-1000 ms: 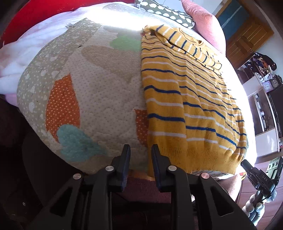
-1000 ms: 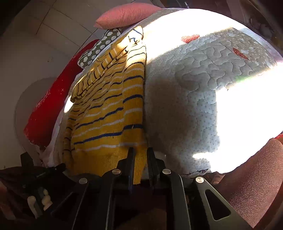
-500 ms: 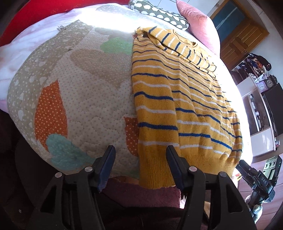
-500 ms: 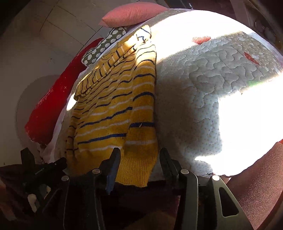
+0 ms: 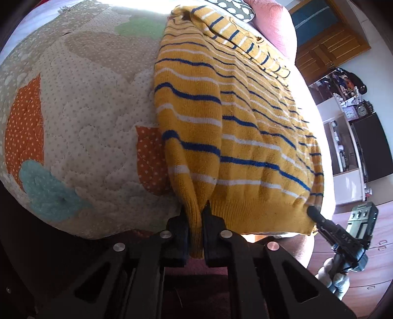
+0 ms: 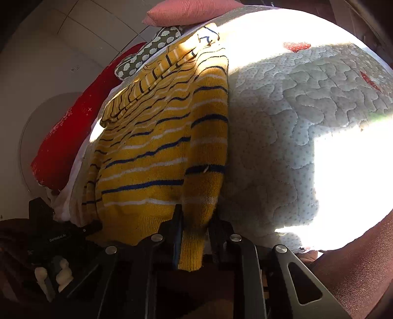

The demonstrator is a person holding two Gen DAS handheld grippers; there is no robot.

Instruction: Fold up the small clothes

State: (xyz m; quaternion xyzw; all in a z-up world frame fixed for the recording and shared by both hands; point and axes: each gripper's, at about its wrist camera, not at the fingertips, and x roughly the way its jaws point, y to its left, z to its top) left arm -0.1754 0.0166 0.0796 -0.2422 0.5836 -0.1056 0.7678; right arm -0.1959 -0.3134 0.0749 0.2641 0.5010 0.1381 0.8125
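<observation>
A yellow sweater (image 5: 258,117) with blue and white stripes lies flat on the quilted bed cover (image 5: 86,117), its hem toward me and its collar at the far end. My left gripper (image 5: 195,212) is closing on the near left corner of the hem, pads pressing the knit. In the right wrist view the same sweater (image 6: 152,152) fills the left half, and my right gripper (image 6: 195,213) is closing on its near right corner, fabric bunched between the pads. The right gripper's tip (image 5: 313,211) also shows at the sweater's far hem corner in the left wrist view.
A pink pillow (image 6: 191,12), a grey dotted pillow (image 6: 152,54) and a red cushion (image 6: 66,137) lie beyond the collar. The bed cover (image 6: 282,117) spreads to the right, partly in bright sun. Wooden doors (image 5: 331,49) and shelves (image 5: 351,112) stand past the bed.
Both grippers opened wide around the hem corners half a second ago and have now shut on them. Each moved closer in, and the hem corners are bunched and lifted.
</observation>
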